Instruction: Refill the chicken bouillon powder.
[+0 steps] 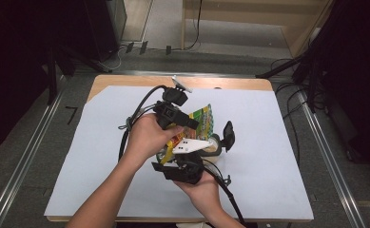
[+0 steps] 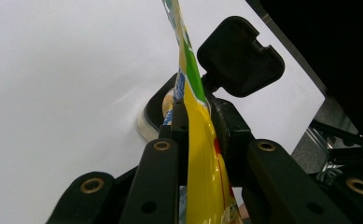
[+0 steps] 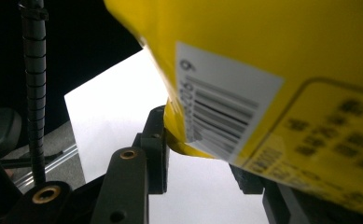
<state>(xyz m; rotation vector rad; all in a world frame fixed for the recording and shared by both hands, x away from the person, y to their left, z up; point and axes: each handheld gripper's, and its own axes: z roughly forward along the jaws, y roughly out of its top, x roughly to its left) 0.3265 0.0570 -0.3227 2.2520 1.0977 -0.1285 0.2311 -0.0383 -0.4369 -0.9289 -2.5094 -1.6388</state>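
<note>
High view: over the middle of the bench (image 1: 277, 190), the left hand-held gripper (image 1: 194, 124) and the right hand-held gripper (image 1: 188, 161) each clamp a yellow snack bag (image 1: 202, 118), held between them just above a tape roll (image 1: 215, 146). Left gripper view shows jaws closed on the bag's edge; right gripper view shows jaws pinching its barcoded corner. Judged from this, the bag is lifted and gripped but not yet opened; white paper covers the bench, with dark stands around.
</note>
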